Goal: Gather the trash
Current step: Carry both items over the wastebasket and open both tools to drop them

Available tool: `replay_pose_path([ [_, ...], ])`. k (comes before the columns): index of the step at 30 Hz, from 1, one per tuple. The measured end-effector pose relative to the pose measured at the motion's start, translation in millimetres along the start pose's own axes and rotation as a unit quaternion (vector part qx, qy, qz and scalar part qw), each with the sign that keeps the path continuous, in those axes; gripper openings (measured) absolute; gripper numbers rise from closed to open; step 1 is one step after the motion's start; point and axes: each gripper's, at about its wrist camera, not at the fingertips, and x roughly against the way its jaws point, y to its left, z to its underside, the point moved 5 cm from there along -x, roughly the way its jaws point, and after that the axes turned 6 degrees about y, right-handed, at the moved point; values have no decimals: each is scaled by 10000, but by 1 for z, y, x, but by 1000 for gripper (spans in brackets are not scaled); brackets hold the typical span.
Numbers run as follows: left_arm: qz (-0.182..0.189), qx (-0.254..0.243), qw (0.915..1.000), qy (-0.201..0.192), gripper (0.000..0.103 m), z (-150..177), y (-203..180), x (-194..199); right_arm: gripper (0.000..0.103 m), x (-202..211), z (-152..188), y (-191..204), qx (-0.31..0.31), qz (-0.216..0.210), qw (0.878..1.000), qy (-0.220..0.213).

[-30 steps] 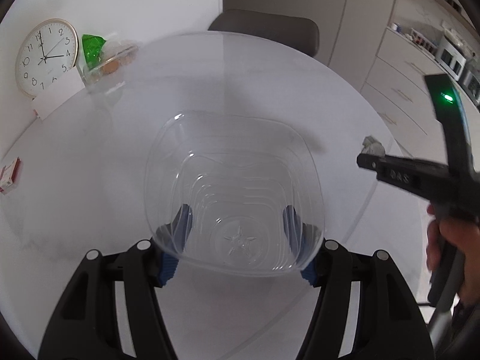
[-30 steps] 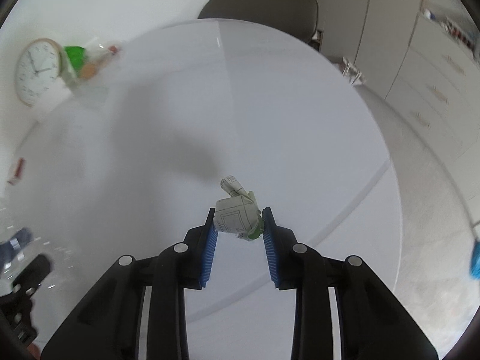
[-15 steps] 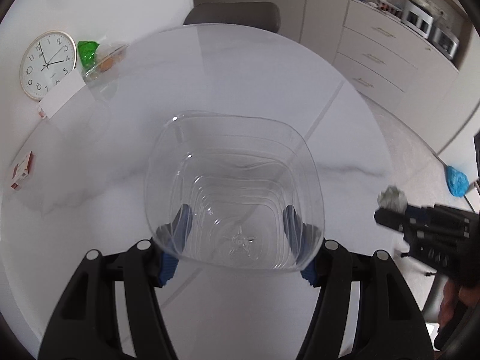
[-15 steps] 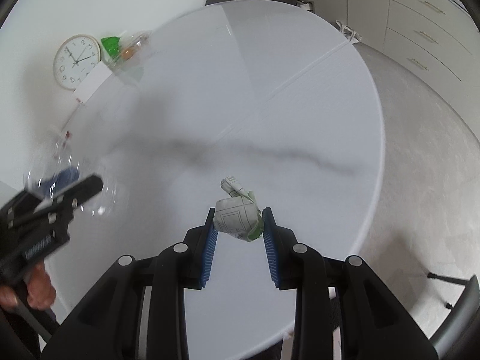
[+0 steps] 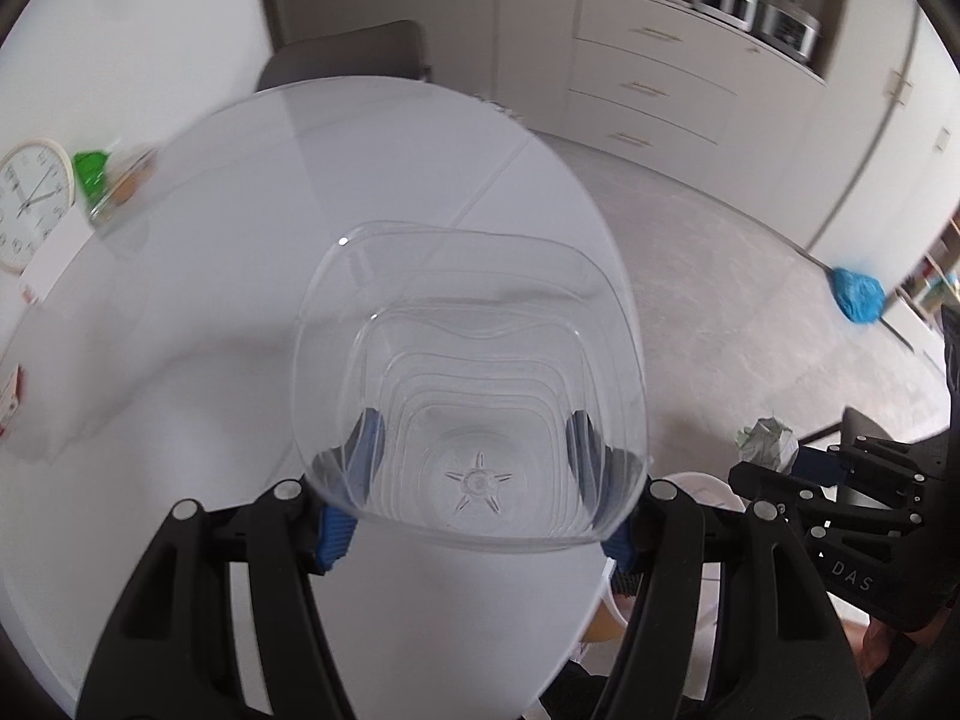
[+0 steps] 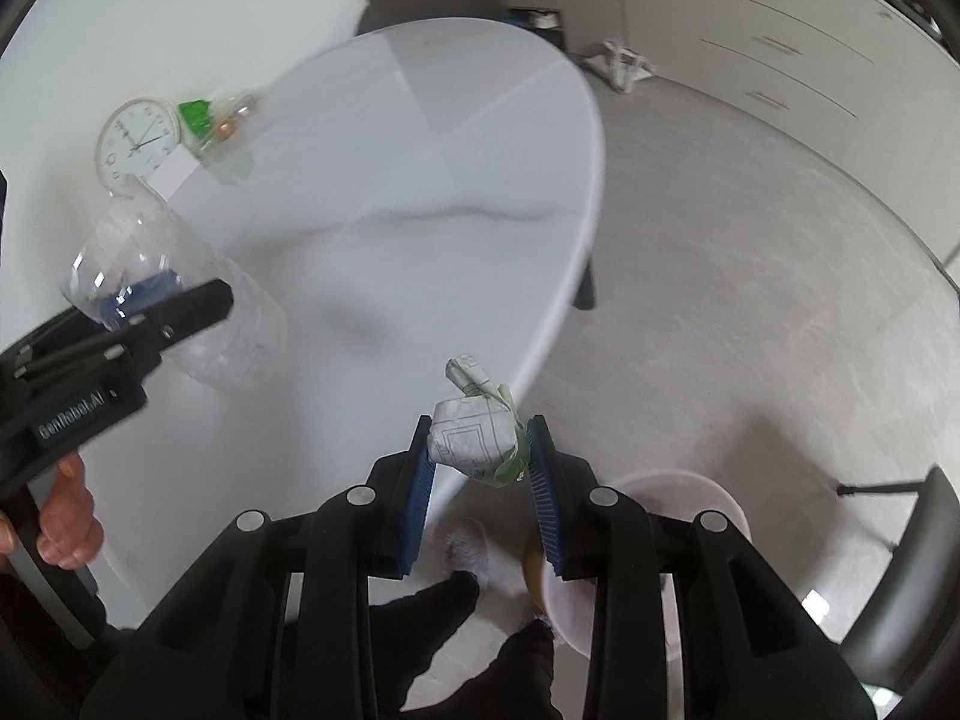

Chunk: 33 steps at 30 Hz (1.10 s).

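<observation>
A clear plastic tub is gripped at its base by my left gripper, blue pads pressing both sides, above the near right edge of the round white table. In the right wrist view the same tub and left gripper show at far left. My right gripper is shut on a crumpled printed paper wad, just past the table edge. A white bin stands on the floor below it. The wad also shows in the left wrist view, above that bin.
A wall clock, a green packet and a clear bag lean at the table's far left. A grey chair stands behind the table, another chair near the bin. A blue mop head lies on the floor. The person's legs and shoe are below.
Both grippers carried their loads from over the table to its near right edge. The floor and a white bin have come into view under the right gripper.
</observation>
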Motion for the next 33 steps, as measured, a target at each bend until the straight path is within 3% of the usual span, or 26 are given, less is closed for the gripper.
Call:
replay_pose_path([
  [7, 82, -396, 9992, 11, 61, 0, -41, 1, 32, -24, 48, -55, -265, 580, 9970, 433],
  [10, 136, -639, 9978, 60, 61, 2, -61, 0, 34, -61, 82, -84, -379, 852, 9903, 1028],
  [11, 163, -763, 9969, 86, 61, 4, -69, -2, 46, -73, 95, -94, -505, 823, 9875, 1248],
  [12, 183, -848, 9962, 108, 61, 4, -75, -3, 64, -80, 103, -100, -652, 832, 9849, 1370],
  [15, 338, -1230, 9916, 218, 61, 7, -100, -8, 88, -78, 120, -125, -1223, 947, 9791, 1322],
  [16, 412, -1383, 9892, 265, 61, 6, -107, -12, 90, -72, 124, -133, -1392, 951, 9776, 1262],
  [20, 729, -2097, 9737, 513, 61, 19, -151, -26, 96, -41, 132, -159, -2024, 1095, 9688, 915],
  [25, 1382, -2880, 9411, 1103, 61, 51, -208, -53, 97, -8, 146, -189, -2389, 1238, 9611, 616],
  [27, 1479, -3022, 9314, 1388, 62, 65, -223, -68, 97, 3, 151, -196, -2467, 1274, 9593, 515],
  [30, 1487, -3188, 9190, 1777, 80, 81, -241, -88, 100, 12, 158, -201, -2537, 1315, 9575, 399],
  [33, 1396, -3334, 9132, 1881, 84, 92, -254, -96, 100, 13, 164, -204, -2558, 1315, 9570, 391],
])
